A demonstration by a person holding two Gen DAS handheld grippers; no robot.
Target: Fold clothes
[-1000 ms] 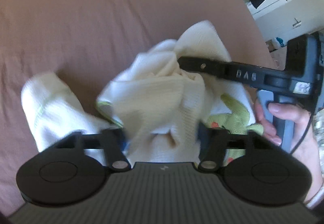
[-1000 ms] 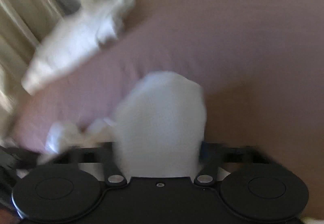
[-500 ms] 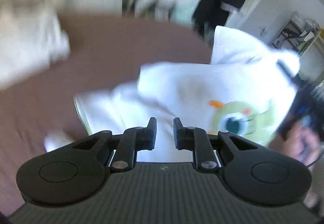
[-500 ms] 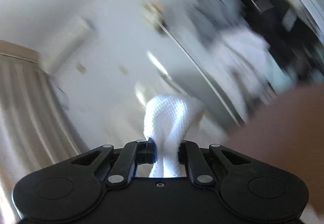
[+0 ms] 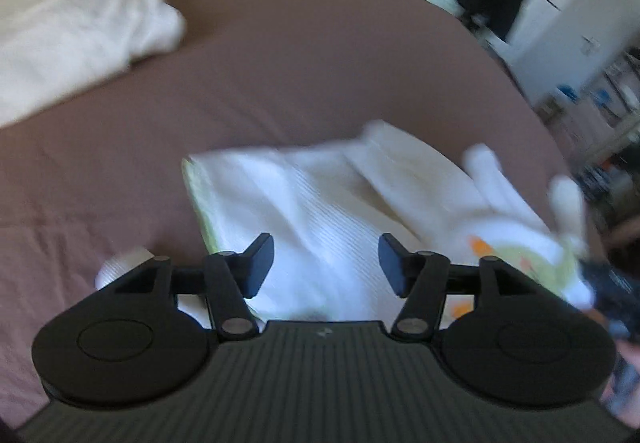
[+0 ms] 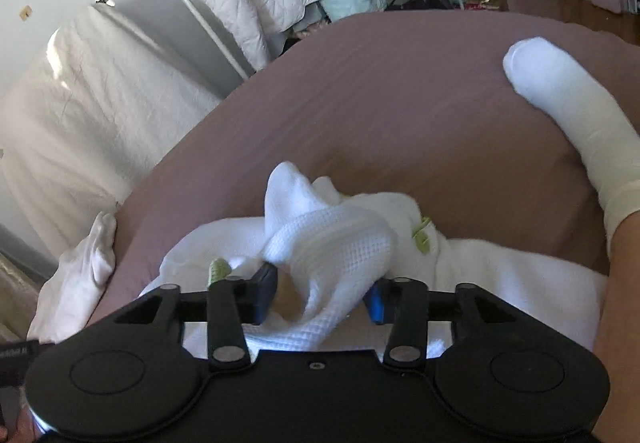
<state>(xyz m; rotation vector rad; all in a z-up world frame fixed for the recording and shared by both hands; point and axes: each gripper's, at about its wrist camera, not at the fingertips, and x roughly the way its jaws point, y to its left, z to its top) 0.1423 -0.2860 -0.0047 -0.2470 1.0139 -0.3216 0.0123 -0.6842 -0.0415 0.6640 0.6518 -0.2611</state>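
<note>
While both grippers are opening, the white top lies on the brown bed: left gripper empty above it, right gripper loosely straddling a sleeve. Risk: sleeve snags a pad, wrecking the layout.

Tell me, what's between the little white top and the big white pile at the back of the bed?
Nothing but bare brown bed sheet lies between the white top and the white pile. The left wrist view shows it.
</note>
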